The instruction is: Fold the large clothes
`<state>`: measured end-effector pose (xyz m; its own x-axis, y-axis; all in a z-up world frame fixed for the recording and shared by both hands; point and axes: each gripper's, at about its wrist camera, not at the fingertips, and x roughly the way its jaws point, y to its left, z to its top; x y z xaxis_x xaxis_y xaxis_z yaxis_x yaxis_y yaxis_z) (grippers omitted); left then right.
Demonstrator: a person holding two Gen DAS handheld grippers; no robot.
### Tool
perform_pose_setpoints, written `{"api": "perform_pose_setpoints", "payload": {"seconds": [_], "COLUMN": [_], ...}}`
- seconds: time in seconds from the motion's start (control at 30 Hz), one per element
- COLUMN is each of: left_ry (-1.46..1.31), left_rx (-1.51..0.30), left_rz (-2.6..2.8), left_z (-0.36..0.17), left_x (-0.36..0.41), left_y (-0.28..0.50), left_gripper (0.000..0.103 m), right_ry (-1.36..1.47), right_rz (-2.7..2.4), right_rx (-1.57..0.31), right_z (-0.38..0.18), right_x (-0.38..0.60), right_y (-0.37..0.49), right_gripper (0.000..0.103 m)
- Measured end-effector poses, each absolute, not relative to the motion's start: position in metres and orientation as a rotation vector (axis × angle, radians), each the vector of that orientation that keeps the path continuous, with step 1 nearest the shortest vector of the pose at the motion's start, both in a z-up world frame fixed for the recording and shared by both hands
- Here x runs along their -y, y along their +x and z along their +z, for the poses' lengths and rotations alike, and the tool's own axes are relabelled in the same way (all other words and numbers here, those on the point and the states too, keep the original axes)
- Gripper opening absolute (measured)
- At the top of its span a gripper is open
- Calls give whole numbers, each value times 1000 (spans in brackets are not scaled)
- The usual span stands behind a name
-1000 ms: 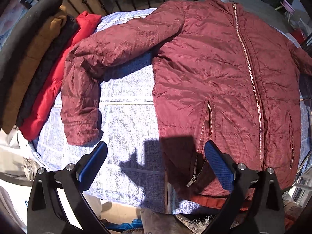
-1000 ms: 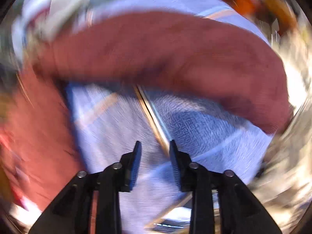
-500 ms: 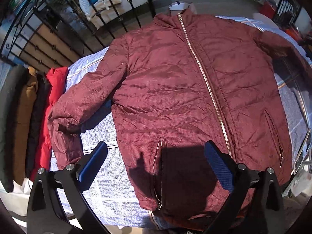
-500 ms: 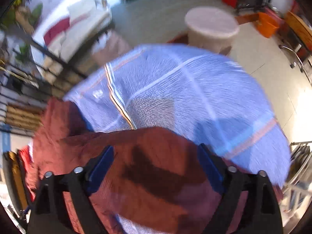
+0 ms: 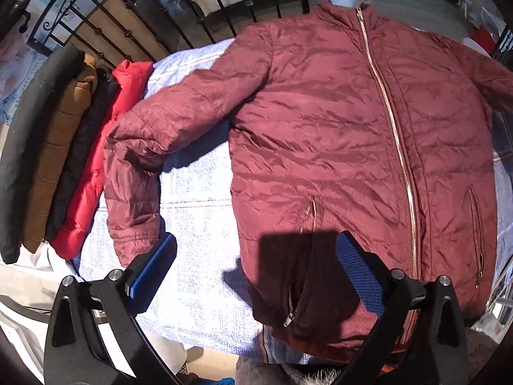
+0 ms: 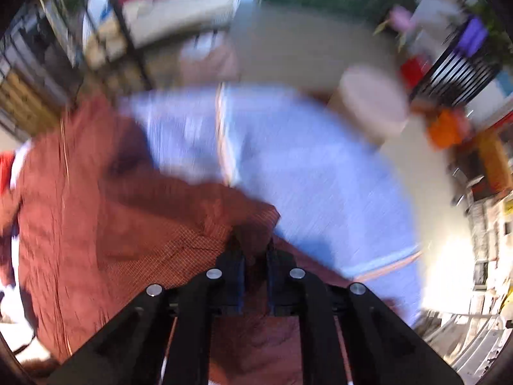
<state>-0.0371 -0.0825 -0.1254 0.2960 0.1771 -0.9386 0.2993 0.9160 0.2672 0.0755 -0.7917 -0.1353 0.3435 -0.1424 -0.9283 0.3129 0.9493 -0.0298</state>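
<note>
One maroon puffer jacket is lying zipped and face up on the worktop's pale blue checked cloth, one sleeve bending toward four folded jackets lined up along the cloth's edge. The left tool is hovering with fingers spread wide above the jacket's hem, touching nothing. The right tool is pinching a fold of the jacket's other sleeve, fingers nearly together on the fabric; that view is blurring.

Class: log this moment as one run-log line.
left hand-held gripper: open above maroon jacket | right hand-held gripper: shut on jacket fabric | jacket: spread flat, zipped, unfolded
</note>
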Motion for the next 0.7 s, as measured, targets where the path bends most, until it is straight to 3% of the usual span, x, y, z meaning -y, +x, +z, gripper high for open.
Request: {"api": "perform_pose_setpoints", "payload": {"seconds": [0.07,0.2,0.23,0.3,0.37,0.47,0.57,0.63,0.7], "left_ry": [436,436,431,429,439,466,549,618,686], "left_rx": [-1259,-1234,-1239,-1261,-1266,-1250,-1167,-1089,-1047], "left_rz": [-85,-99,-103,-99,-73,-6,113,168,193], "left_z": [-121,-115,-116,-123,-127,-134,-136,-140,-149], "left_x": [83,80,77,68,57,31,2,-11,-18], "left_y": [-34,-36,-37,-38,-39,-31,-3,20,44], "left_gripper": [98,98,98,98,98,98,98,98,98], "right_ry": [62,-177,-176,-75,95,185,275,298,348], "right_rz": [-346,-344,-362,-392,-450,-568,-579,-586,-561], "right_rx": [-1050,-773,-808,-1106,-1194,-1349,-1257,-1191,-1117], "right_z": [-93,-68,-85,-144,-186,-223,-207,-190,-171], "right_x": [790,745,742,774,808,832,835,832,827], "right_y": [88,98,97,119,112,105,91,82,68], "right_gripper": [10,11,12,12,13,41,60,85,87]}}
